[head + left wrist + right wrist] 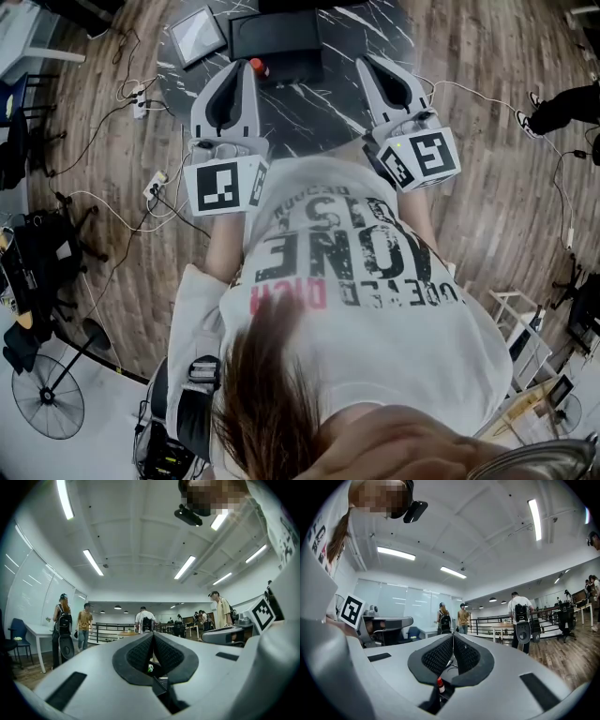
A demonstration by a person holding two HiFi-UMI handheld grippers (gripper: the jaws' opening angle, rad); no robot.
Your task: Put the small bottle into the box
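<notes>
Holding grey left tongs (153, 637) and grey right tongs (453, 637) level at chest, both pressed together, nothing between pads. Small red-capped bottle (255, 66) standing on dark marbled round tabletop (309, 112), just beside black rectangular box (277, 37). Judging reach not yet begun. Advising: spreading nearer tongs first, lowering squarely, gripping body below cap, keeping bottle upright.

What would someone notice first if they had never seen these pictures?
The black-and-white marker cubes on the left gripper and right gripper jump out, held in front of a white T-shirt with big printed letters. Both tongs are shut on nothing. Past them, a small red-capped bottle stands near a black box on the dark marble table.
</notes>
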